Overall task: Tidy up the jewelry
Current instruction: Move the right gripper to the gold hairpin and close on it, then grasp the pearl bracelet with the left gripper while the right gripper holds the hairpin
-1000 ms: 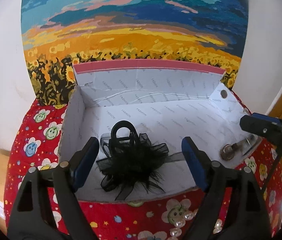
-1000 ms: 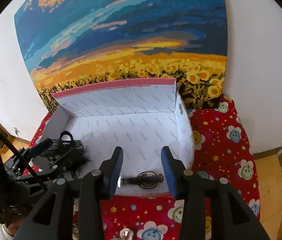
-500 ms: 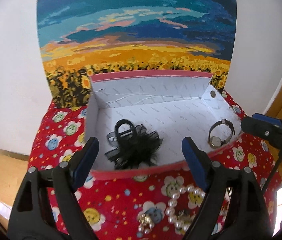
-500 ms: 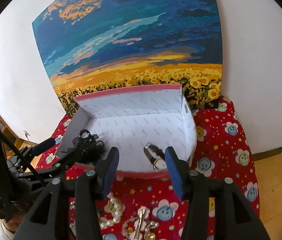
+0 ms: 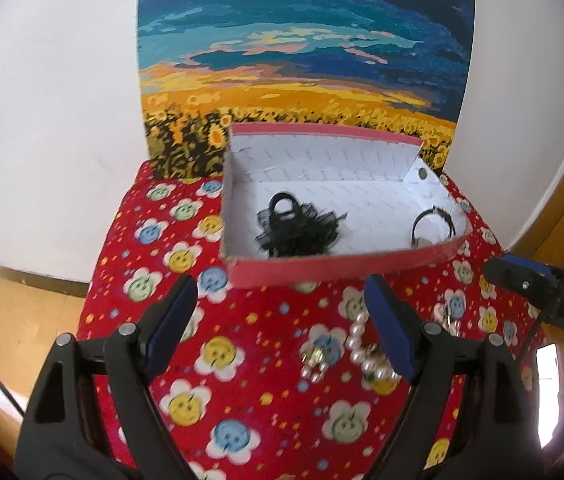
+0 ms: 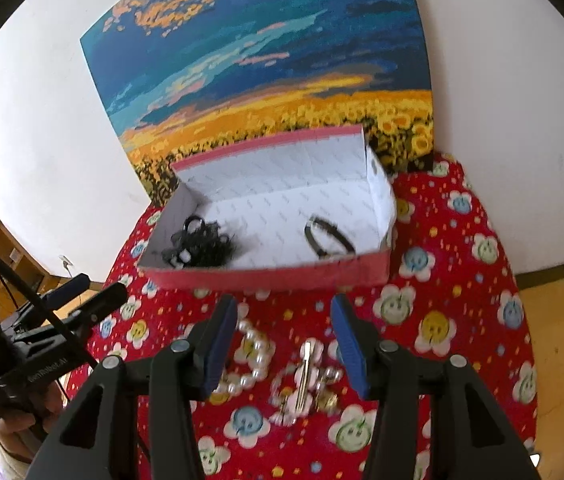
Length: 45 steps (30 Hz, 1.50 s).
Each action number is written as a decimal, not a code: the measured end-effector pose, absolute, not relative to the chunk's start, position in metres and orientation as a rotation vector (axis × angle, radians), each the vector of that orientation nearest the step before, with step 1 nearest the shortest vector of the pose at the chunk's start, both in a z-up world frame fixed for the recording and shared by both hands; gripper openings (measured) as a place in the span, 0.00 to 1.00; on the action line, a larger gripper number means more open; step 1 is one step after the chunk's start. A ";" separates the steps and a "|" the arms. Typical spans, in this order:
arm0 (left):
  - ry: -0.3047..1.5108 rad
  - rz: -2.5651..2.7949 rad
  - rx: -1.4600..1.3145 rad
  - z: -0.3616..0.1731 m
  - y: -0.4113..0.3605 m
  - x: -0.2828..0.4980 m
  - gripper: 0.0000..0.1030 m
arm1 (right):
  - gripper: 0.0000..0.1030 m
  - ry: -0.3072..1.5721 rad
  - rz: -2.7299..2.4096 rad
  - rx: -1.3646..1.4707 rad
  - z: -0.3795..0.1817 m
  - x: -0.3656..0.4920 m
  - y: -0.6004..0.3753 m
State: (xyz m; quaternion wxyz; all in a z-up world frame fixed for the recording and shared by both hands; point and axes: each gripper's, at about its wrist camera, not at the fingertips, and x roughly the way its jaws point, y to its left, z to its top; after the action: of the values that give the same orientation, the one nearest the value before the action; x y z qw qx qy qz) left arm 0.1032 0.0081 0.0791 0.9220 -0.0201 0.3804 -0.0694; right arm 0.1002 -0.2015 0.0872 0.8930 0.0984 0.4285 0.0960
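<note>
A red box with a white lining stands on the red flowered cloth. In it lie a black lace hair tie at the left and a black-strapped wristwatch at the right. In front of the box lie a pearl bracelet, a gold hair clip and small gold pieces. My left gripper is open and empty above the cloth, left of the pearls. My right gripper is open and empty above the loose jewelry.
The cloth covers a small table whose edges drop to a wooden floor at the left and right. A sunflower painting leans on the white wall behind the box. Shelves stand at the far left.
Both grippers have pulled back and up from the box, leaving the hair tie and the watch inside. The loose jewelry on the cloth has come into view.
</note>
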 end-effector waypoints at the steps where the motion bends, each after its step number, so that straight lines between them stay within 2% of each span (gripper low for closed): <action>1: 0.784 -0.142 -0.044 0.078 0.010 0.100 0.76 | 0.51 0.898 0.200 0.210 0.084 0.097 -0.200; 11: 0.801 -0.139 -0.066 0.059 0.024 0.072 0.77 | 0.50 0.975 0.192 0.257 0.043 0.081 -0.193; 16: 0.820 -0.134 -0.070 0.048 0.027 0.069 0.77 | 0.45 1.009 0.178 0.251 0.026 0.085 -0.189; 24: 0.850 -0.122 -0.091 0.037 0.035 0.068 0.77 | 0.40 1.012 0.129 0.194 0.017 0.093 -0.187; 33: 0.842 -0.114 -0.088 0.035 0.032 0.066 0.77 | 0.40 1.010 0.102 0.173 0.013 0.106 -0.183; 34: 0.843 -0.116 -0.086 0.035 0.031 0.066 0.77 | 0.38 1.017 0.102 0.178 0.010 0.107 -0.183; 37: 0.845 -0.126 -0.083 0.035 0.029 0.066 0.77 | 0.22 1.007 0.089 0.170 0.008 0.108 -0.185; 45: 0.862 -0.140 -0.067 0.036 0.017 0.066 0.77 | 0.20 0.963 0.157 0.290 0.024 0.094 -0.202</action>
State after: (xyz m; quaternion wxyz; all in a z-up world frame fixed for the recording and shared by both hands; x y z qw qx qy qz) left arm 0.0655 0.0167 0.0356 0.9056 -0.0323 0.4176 -0.0676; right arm 0.0944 -0.2016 0.0236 0.8733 0.1389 0.4609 0.0750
